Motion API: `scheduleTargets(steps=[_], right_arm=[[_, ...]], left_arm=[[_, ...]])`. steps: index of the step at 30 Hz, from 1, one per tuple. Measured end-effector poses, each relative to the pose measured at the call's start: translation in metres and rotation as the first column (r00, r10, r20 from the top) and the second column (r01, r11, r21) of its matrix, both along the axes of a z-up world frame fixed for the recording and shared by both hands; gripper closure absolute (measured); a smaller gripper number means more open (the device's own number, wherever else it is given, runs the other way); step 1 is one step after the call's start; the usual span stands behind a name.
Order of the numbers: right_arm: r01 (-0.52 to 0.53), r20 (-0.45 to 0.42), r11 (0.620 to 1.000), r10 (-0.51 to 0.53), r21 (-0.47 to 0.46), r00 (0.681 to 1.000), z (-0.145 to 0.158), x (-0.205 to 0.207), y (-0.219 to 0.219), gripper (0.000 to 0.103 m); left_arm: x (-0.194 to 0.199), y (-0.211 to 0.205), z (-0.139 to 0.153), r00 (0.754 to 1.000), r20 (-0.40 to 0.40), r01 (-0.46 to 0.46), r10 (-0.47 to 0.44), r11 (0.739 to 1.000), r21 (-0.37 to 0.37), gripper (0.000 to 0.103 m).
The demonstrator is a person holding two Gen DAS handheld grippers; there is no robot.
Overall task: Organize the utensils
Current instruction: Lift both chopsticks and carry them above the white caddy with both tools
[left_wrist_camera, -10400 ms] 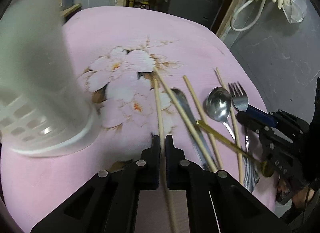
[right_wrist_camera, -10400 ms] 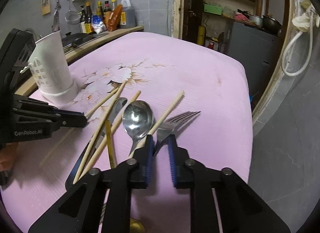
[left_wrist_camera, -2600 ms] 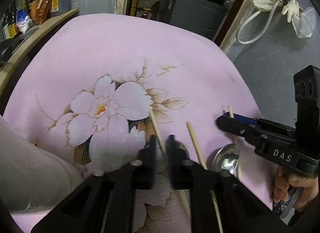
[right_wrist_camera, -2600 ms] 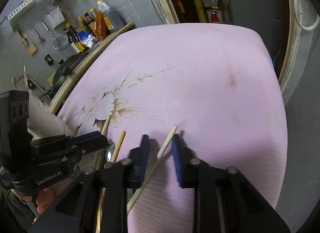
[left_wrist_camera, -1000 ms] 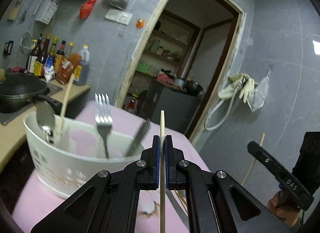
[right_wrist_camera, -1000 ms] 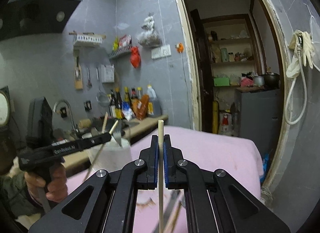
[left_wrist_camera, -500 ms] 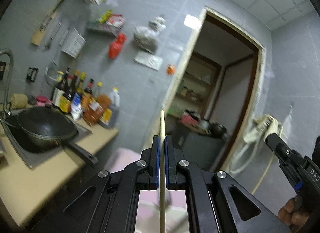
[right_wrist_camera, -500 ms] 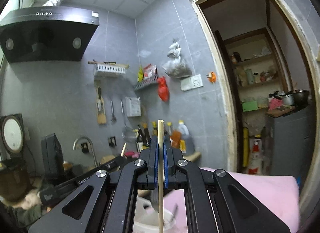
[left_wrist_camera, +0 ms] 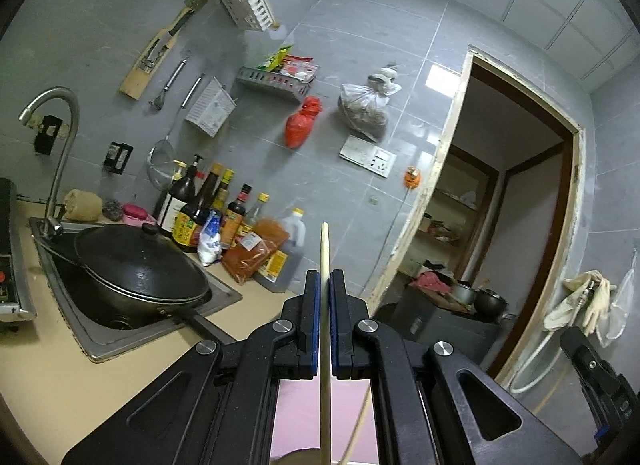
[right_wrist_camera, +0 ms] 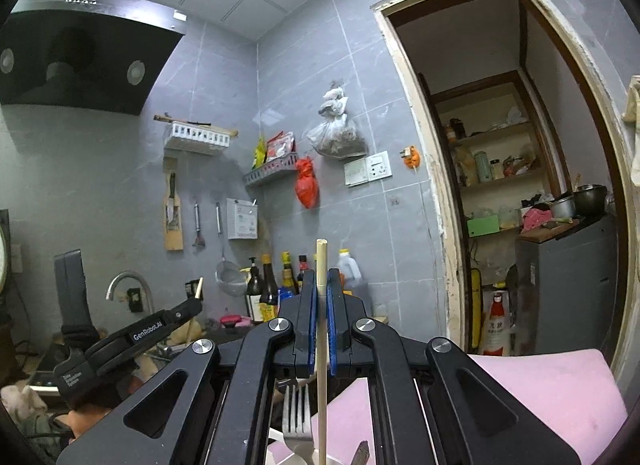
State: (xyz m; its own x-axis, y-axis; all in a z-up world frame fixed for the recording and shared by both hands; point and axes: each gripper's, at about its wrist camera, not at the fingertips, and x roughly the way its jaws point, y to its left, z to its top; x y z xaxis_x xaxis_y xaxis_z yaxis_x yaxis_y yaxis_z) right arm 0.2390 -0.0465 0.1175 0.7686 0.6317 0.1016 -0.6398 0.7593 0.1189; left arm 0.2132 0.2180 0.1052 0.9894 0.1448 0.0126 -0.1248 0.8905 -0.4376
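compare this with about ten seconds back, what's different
Then the chopsticks lay on the pink cloth. Now the left gripper and right gripper each pinch one upright: left chopstick, right chopstick, lifted, cameras facing the wall. Fork now stands below. Jaws remain shut.

My left chopstick (left_wrist_camera: 325, 305): pale, plain wood, upright, pinched between the blue pads, blunt tip toward 12 o'clock, lower end running off the frame at 6 o'clock. My right chopstick (right_wrist_camera: 321, 305): same pale wood, likewise vertical and clamped, squared tip at 12 o'clock. Fork (right_wrist_camera: 297, 413): steel, tines up, standing just at 9 o'clock of the right chopstick's lower shaft, with a dark utensil tip (right_wrist_camera: 362, 453) at its 4 o'clock
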Motion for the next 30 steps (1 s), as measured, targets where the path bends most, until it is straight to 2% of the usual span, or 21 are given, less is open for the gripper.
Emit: scheduleTargets(steps=[5, 9, 17, 23, 30], right_arm=[[-0.003, -0.010, 1.000, 0.003, -0.019, 1.000, -0.012, 0.004, 0.003, 0.101], [-0.011, -0.022, 1.000, 0.010, -0.024, 1.000, -0.015, 0.005, 0.004, 0.101], [-0.017, -0.032, 0.999, 0.017, -0.027, 0.999, -0.017, 0.006, 0.005, 0.101], [-0.019, -0.044, 1.000, 0.019, -0.018, 0.999, -0.019, 0.007, 0.004, 0.101], [-0.025, -0.066, 1.000, 0.024, -0.005, 0.998, -0.022, 0.010, 0.005, 0.101]], left_arm=[[0.004, -0.002, -0.005, 1.000, 0.013, -0.005, 0.005, 1.000, -0.001, 0.101], [0.003, -0.004, 0.001, 1.000, 0.023, -0.005, 0.005, 1.000, 0.023, 0.101], [0.004, -0.001, 0.012, 0.998, 0.056, 0.006, -0.008, 1.000, 0.025, 0.101], [0.013, 0.001, 0.006, 0.998, 0.040, 0.042, -0.041, 0.999, -0.013, 0.101], [0.009, 0.000, 0.006, 0.998, 0.042, 0.043, -0.043, 0.999, 0.004, 0.101]])
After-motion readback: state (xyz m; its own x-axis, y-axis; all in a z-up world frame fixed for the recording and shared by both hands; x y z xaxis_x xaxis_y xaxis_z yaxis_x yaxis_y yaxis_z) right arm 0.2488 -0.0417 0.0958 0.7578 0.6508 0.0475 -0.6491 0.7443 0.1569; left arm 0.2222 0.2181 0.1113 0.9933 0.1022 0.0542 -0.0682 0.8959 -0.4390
